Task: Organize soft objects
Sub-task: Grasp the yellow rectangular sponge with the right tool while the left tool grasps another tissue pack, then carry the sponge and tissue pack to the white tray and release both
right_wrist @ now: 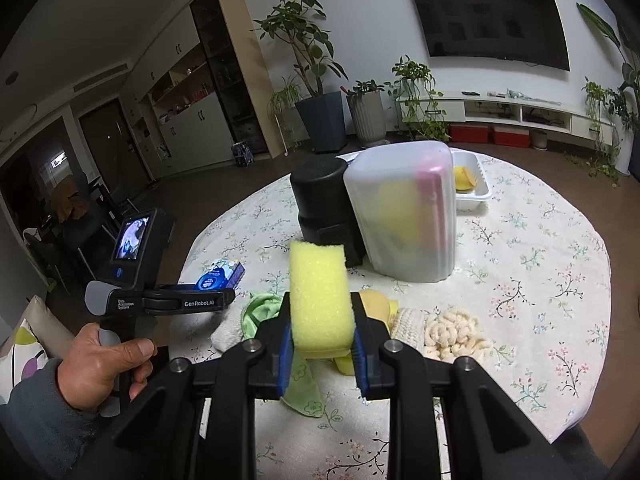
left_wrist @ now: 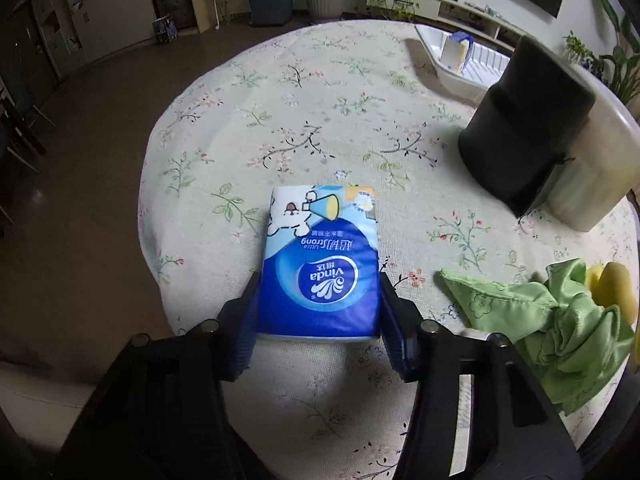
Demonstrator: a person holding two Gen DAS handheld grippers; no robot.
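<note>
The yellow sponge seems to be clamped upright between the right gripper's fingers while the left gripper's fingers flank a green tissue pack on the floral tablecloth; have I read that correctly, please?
Nearly. The tissue pack is blue, not green, as the left wrist view shows; the only green thing there is the cloth off to the side. The rest holds: the left gripper flanks it on the floral tablecloth, and the yellow sponge stands clamped in the right gripper.

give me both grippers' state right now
left gripper: closed on the blue tissue pack
right gripper: closed on the yellow sponge

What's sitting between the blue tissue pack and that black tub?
Nothing: in the left wrist view, only bare flowered tablecloth separates the tissue pack from the black tub.
</note>
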